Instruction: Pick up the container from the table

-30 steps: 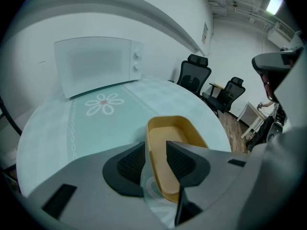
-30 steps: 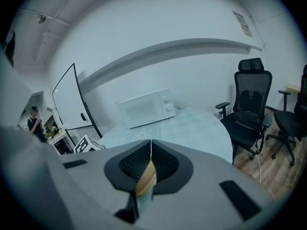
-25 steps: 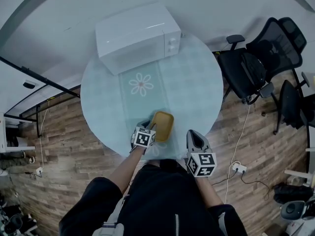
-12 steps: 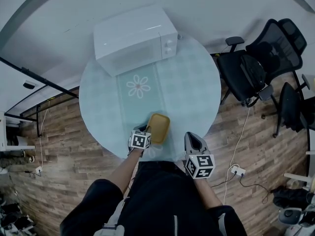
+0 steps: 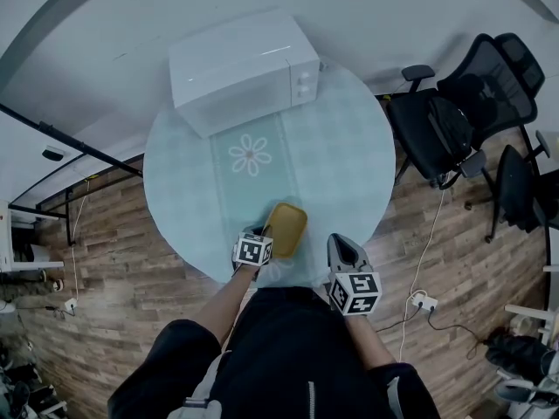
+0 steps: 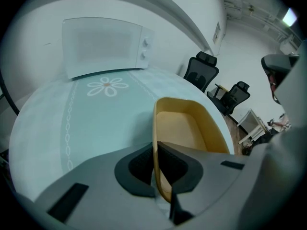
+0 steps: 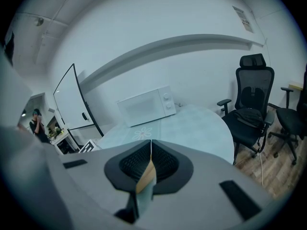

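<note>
While the head view looks steeply down on a round desk with a white microwave at its far side, a yellow oblong container sits near the desk's near edge. Its long axis runs away from the person toward the microwave, leaning slightly right. The left gripper meets the container at its near left corner. The right gripper hangs to the container's right, apart from it, at the desk's edge.

The left gripper view shows the left gripper clamped on the container. One pad is outside the left long wall and one inside, and the tray stretches ahead and to the right across the desk. Lifting from this end probably leaves most of the tray hanging beyond the grip.

The right gripper view shows the right gripper with its jaws pressed together on nothing, aimed across the desk toward the microwave. The container does not appear in this view.
</note>
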Demonstrator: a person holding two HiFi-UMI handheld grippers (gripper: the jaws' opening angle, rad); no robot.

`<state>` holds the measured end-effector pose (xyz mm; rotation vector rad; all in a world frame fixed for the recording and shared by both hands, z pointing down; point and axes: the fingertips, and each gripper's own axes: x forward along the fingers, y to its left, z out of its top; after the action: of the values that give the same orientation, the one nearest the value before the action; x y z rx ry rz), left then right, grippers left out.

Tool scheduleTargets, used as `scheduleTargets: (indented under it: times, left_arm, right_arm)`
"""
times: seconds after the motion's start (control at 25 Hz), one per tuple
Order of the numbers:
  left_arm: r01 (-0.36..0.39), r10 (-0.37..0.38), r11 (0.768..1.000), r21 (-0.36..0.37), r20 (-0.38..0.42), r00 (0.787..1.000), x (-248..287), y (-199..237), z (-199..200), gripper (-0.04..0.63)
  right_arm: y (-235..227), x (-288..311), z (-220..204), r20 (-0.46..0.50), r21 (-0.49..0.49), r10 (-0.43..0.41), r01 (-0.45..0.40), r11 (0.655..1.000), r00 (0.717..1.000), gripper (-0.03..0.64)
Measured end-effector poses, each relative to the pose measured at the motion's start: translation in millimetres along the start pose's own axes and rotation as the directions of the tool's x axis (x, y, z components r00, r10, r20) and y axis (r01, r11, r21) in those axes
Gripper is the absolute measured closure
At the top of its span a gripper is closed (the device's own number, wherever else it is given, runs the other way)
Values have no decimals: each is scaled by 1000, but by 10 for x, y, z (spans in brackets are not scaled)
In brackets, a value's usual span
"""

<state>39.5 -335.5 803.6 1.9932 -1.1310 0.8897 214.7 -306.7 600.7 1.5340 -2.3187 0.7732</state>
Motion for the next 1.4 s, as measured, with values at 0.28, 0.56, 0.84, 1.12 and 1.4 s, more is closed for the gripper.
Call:
scheduleTargets:
  times: [0.28,0.56,0.84,1.12,1.4]
  left_arm:
    - [13,-14,1000,20,42,999,-191,27,180,578]
    - [6,-10,999,39,109,994,-470,26,482,578]
    - [-1,-17,997,83,211,977,-935,-43,921,578]
    - [-12,-15,995,102,262,965,-1414,-18,1271,578]
    - [-21,-9,995,94,310,951,-1765,71,1450,578]
  right_arm:
    - [168,94,78,10,-6,13,-13,1000,1000,592]
    - [347,190,86,-2,-36,57,-57,998,998,592]
    - [482,232,177,19,-59,87,-86,995,996,592]
    - [624,287,292,39,-81,115,-112,990,993,592]
    - [708,343,373,38,-101,131,-127,987,991,592]
